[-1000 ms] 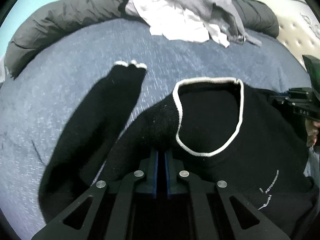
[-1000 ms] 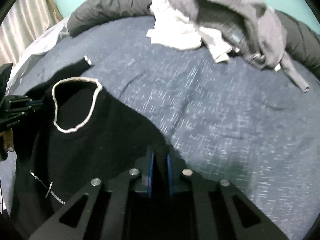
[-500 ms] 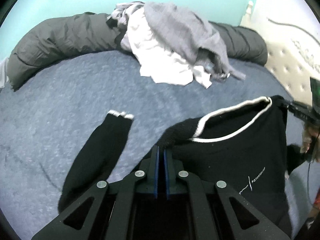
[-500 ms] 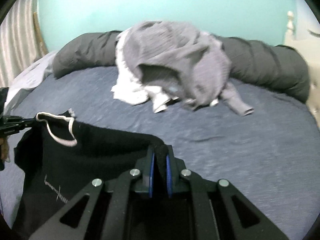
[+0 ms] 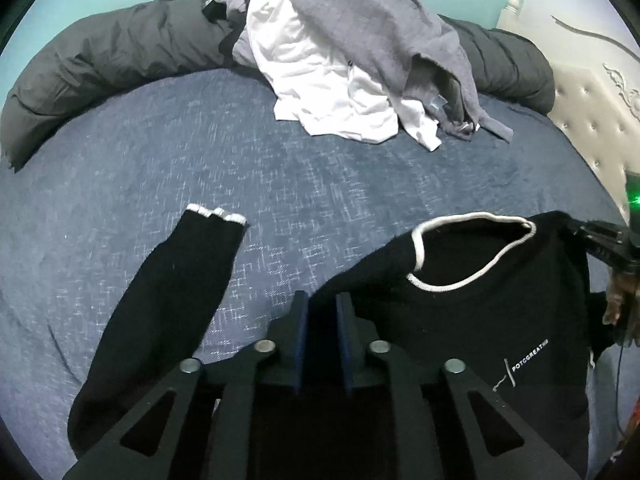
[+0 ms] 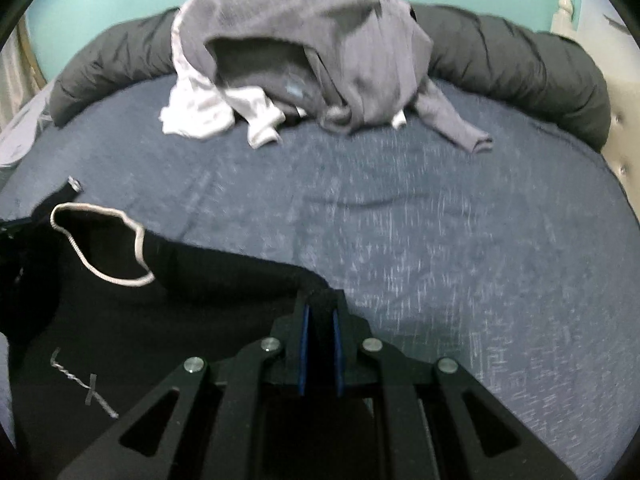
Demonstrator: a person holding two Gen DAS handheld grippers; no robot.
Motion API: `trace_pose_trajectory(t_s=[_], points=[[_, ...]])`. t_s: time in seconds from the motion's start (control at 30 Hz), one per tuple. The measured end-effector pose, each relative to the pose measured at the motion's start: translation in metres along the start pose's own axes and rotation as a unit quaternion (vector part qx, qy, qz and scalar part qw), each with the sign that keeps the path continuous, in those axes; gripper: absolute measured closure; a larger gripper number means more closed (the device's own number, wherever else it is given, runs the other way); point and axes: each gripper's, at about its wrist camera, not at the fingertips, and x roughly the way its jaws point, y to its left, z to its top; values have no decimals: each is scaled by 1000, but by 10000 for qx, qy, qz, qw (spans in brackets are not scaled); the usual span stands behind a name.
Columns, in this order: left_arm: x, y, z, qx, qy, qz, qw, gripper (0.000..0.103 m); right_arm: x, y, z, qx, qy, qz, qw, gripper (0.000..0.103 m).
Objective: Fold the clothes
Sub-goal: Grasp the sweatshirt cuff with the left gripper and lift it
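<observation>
A black sweater (image 5: 480,320) with a white-trimmed collar (image 5: 416,248) is stretched between my two grippers above the blue bed (image 5: 280,184). The left gripper (image 5: 322,304) has one shoulder's fabric between its blue pads; its jaws are opening, but the cloth still runs taut from them. One sleeve (image 5: 180,280) trails down to the left, its white cuff resting on the bed. In the right wrist view the right gripper (image 6: 320,300) is shut on the other shoulder of the sweater (image 6: 160,320). The right gripper (image 5: 592,236) also shows at the right edge of the left wrist view.
A heap of grey clothes (image 5: 380,32) and white clothes (image 5: 320,80) lies at the back of the bed. It rests against a rolled dark duvet (image 5: 100,68). A tufted cream headboard (image 5: 592,120) stands at the right. Bare blue sheet (image 6: 440,220) stretches between heap and sweater.
The sweater's shoulders have come up off the bed, so the collar now hangs between the grippers instead of lying flat. The gap between the left pads has widened.
</observation>
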Motion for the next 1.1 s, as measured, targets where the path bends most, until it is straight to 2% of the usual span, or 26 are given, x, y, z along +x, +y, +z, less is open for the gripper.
trace_pose_trajectory(t_s=[0.07, 0.1, 0.2, 0.37, 0.5, 0.63, 0.67, 0.7, 0.77, 0.83, 0.97, 1.03, 1.07, 1.1], points=[[-4, 11, -1, -67, -51, -57, 9999, 81, 6, -3, -4, 52, 29, 29, 10000, 94], [-5, 16, -3, -62, -21, -39, 10000, 77, 8, -4, -5, 65, 44, 38, 10000, 94], [-3, 26, -9, 129, 189, 15, 9997, 72, 13, -3, -6, 82, 66, 62, 9999, 94], [3, 42, -28, 492, 468, 668, 9955, 69, 17, -3, -10, 53, 111, 77, 9999, 94], [-8, 74, -35, 88, 244, 1088, 9937, 69, 19, -4, -15, 37, 163, 98, 9998, 94], [-23, 109, -38, -538, -88, 1727, 9835, 69, 19, -2, -17, 17, 185, 78, 9998, 94], [-21, 114, -38, -619, -41, 1749, 9826, 64, 19, -2, -17, 16, 190, 77, 9998, 94], [-17, 117, -39, -661, 57, 1709, 9831, 54, 19, -2, -16, 17, 194, 77, 9998, 94], [-9, 124, -40, -743, 254, 1629, 9835, 44, 19, -2, -16, 17, 204, 76, 9998, 94], [-1, 126, -43, -721, 411, 1483, 9855, 44, 20, -2, -15, 13, 214, 66, 9997, 94], [13, 108, -49, -200, 484, 1370, 9892, 44, 19, 1, -17, 4, 227, 26, 9997, 94], [14, 106, -52, -164, 475, 1368, 9893, 60, 18, 1, -18, -11, 233, 14, 9997, 94], [13, 107, -53, -207, 440, 1363, 9895, 81, 18, 2, -18, -20, 239, 9, 9997, 94], [10, 109, -53, -258, 395, 1361, 9896, 92, 17, 2, -18, -23, 244, 10, 9997, 94]])
